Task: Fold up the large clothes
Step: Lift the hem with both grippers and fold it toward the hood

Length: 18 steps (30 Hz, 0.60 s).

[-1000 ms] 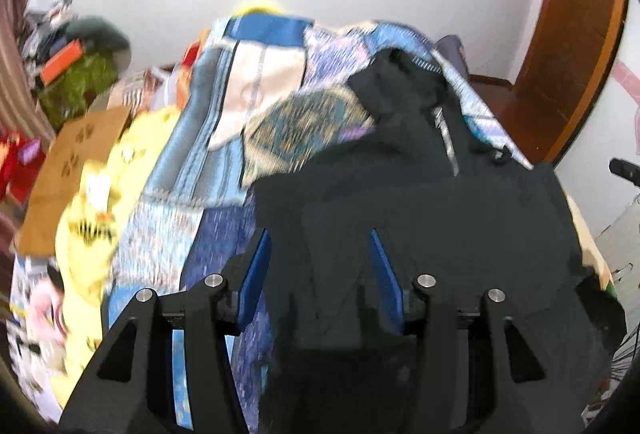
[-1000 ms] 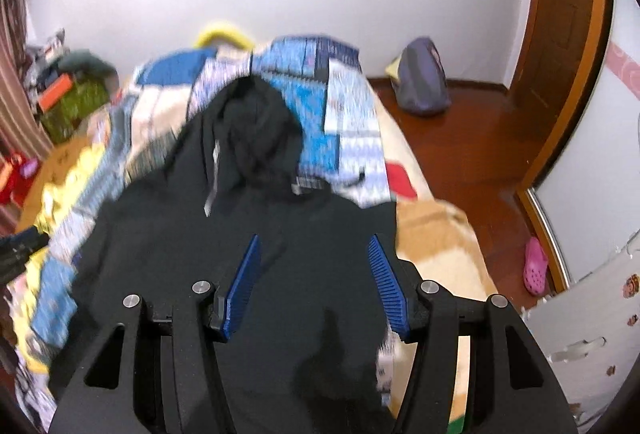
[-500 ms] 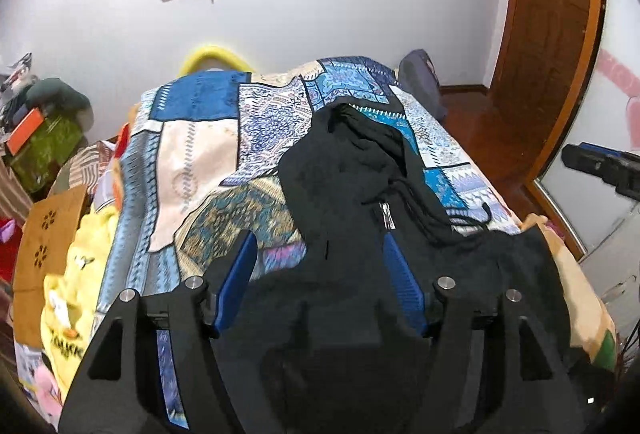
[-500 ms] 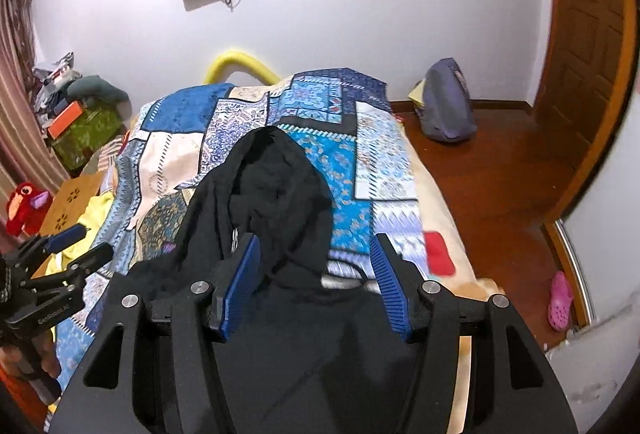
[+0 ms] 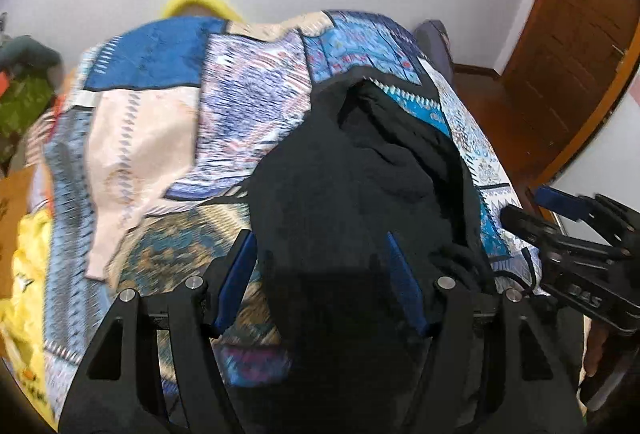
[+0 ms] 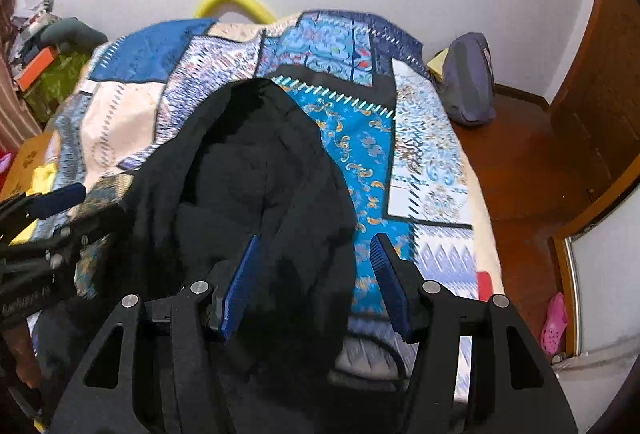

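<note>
Black hooded garment (image 5: 360, 174) lies rumpled on patchwork quilt (image 5: 248, 98); both claws gape, gripping nothing

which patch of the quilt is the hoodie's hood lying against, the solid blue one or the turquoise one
The turquoise patch with gold swirls, right beside the hood of the black hoodie. The solid blue patch sits off at the quilt's far-left corner, clear of the fabric.

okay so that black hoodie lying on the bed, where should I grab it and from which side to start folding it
Probably take the black hoodie at the hood's two side edges, one gripper each, coming down from above on the near side. The hood lies open and bunched on the patchwork quilt, with raised folds to pinch. The left gripper and right gripper are both open above it.
</note>
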Each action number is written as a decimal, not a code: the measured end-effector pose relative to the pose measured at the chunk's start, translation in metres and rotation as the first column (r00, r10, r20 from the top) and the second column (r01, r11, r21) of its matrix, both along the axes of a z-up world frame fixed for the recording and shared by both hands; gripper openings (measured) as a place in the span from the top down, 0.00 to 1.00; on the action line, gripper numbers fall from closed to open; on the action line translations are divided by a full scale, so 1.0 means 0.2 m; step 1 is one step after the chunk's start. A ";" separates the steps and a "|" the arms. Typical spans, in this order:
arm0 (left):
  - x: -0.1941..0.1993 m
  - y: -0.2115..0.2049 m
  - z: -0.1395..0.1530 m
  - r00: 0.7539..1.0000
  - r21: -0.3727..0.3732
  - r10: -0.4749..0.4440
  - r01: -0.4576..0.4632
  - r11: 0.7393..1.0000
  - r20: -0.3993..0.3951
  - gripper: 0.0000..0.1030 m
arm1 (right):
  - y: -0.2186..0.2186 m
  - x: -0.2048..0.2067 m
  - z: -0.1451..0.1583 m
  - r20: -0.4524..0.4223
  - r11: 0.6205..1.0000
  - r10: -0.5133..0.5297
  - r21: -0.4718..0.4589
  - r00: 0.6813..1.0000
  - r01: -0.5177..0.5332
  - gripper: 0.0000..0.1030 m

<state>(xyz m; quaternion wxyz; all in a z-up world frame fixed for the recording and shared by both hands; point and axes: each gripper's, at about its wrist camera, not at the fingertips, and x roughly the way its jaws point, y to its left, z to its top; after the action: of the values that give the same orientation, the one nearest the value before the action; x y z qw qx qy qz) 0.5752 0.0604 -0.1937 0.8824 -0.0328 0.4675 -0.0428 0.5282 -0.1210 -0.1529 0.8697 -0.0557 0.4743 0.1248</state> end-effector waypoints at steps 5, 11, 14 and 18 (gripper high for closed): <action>0.14 -0.02 -0.20 0.998 -0.023 -0.019 0.018 1.000 -0.057 0.62 | 0.01 0.17 -0.20 -0.067 0.997 -0.069 -0.023 0.995 0.067 0.48; 0.07 -0.07 -0.24 0.999 0.078 -0.001 -0.002 0.997 0.045 0.88 | 0.04 0.18 -0.30 -0.061 0.996 -0.053 -0.069 0.997 0.049 0.75; 0.02 -0.08 -0.20 0.999 0.113 0.003 -0.009 0.994 0.054 0.91 | 0.06 0.14 -0.28 -0.040 0.992 -0.043 -0.117 0.998 0.039 0.87; -0.07 -0.01 -0.08 0.997 0.051 0.039 -0.043 0.998 0.066 0.92 | -0.02 -0.01 -0.10 0.017 0.997 -0.050 -0.050 0.999 0.051 0.89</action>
<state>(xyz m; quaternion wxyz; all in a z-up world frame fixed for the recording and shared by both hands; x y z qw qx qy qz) 0.5604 0.0584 -0.2102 0.8984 -0.0179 0.4385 -0.0135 0.5261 -0.1248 -0.1727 0.8746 -0.0664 0.4716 0.0903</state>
